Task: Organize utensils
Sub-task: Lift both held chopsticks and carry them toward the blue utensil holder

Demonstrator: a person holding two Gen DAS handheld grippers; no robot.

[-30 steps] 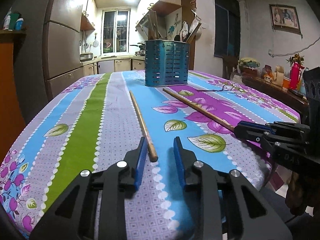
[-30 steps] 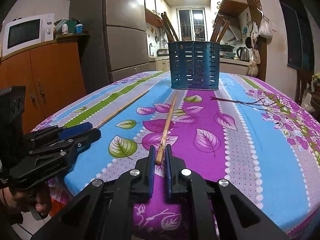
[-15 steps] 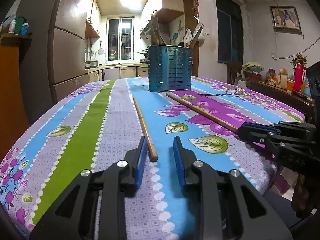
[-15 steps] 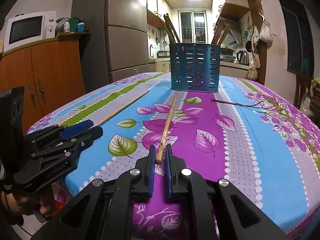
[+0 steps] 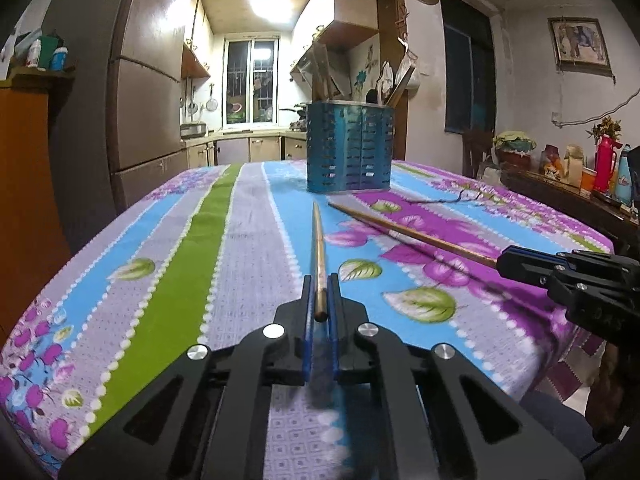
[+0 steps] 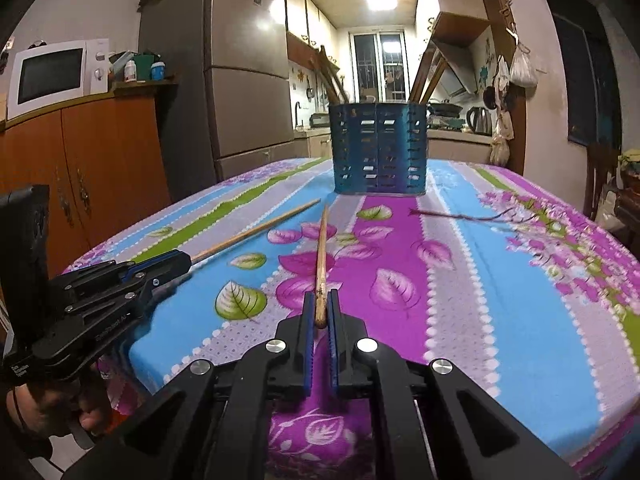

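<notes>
Two wooden chopsticks lie lengthwise on the flowered tablecloth, both pointing toward a blue slotted utensil holder [image 5: 348, 148] [image 6: 378, 148] that holds several utensils. My left gripper [image 5: 320, 282] is closing its jaws on the near end of the left chopstick [image 5: 319, 248], and the blue pads press on it. My right gripper [image 6: 321, 296] is closing on the near end of the right chopstick [image 6: 322, 256], also pinched between the pads. Each view shows the other gripper: the right gripper [image 5: 520, 266] with its chopstick [image 5: 412, 236], and the left gripper [image 6: 176, 260] with its chopstick [image 6: 256, 232].
The table [image 5: 180, 264] has its near edge just under both grippers. A fridge [image 6: 248, 80] and an orange cabinet with a microwave [image 6: 56, 76] stand to the left. A side shelf with bottles [image 5: 600, 172] is on the right. A hand [image 6: 52, 408] holds the left gripper's grip.
The left jaws have gone from wide apart to pinching the left chopstick's near end, which now lines up with the gripper. The right jaws narrowed slightly on their chopstick. Both hands stayed nearly still.
</notes>
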